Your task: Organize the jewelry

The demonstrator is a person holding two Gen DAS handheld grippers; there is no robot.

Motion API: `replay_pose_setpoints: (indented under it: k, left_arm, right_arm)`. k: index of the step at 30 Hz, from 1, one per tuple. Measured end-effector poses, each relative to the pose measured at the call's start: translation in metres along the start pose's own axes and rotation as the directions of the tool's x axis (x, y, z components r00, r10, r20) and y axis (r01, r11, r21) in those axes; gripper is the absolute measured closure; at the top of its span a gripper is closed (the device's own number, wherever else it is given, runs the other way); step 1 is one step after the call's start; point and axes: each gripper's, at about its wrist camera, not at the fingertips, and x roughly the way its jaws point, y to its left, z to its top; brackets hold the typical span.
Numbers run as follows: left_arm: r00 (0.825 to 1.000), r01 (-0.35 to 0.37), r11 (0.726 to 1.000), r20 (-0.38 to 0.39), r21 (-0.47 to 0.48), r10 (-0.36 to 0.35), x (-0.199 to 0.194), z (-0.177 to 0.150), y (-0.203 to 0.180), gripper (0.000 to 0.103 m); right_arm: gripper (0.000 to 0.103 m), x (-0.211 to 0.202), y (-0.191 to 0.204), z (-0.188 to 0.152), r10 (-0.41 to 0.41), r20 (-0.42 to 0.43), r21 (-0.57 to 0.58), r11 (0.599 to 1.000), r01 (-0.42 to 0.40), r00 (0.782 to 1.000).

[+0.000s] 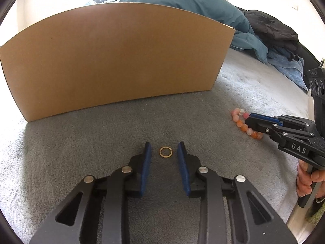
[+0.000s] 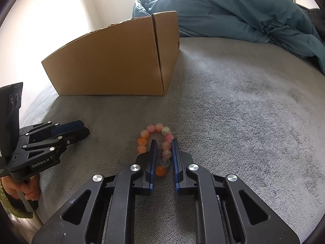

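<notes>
While lying flat, bracelet (image 2: 160, 148) runs along right fingers (image 2: 176, 158).

Teal duvet (image 2: 233, 10), dark clothes (image 1: 272, 30) behind.

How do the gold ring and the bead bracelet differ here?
The gold ring is a thin, plain metal hoop; the bead bracelet is a chunky loop of orange and pink beads. The ring lies ahead of the open left claw, untouched; one side of the bracelet sits between the right claw fingers. Both rest on the grey blanket.
</notes>
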Motion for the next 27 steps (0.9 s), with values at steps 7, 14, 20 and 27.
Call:
replay_pose_setpoints:
  k: [7,14,20,27]
  left_arm:
    - [1.0,-0.008,1.0,0.003,-0.002,0.008,0.001,0.0,-0.001,0.086]
    - [1.0,-0.013,1.0,0.009,-0.01,0.013,-0.004,-0.003,0.001,0.091]
    - [1.0,-0.023,1.0,0.005,-0.004,0.023,-0.005,-0.002,0.0,0.091]
    - [1.0,-0.008,1.0,0.014,-0.008,0.008,-0.012,0.001,0.001,0.091]
  right_arm:
    - [0.093,0.001,-0.001,0.0,-0.001,0.001,0.002,1.0,0.001,1.0]
    - [0.094,0.001,-0.001,-0.001,-0.001,0.003,0.002,1.0,0.001,1.0]
    - [0.095,0.001,-0.002,0.0,0.0,0.002,0.0,1.0,0.0,1.0]
    - [0.095,0.001,-0.004,-0.002,0.003,0.002,0.005,1.0,-0.003,1.0]
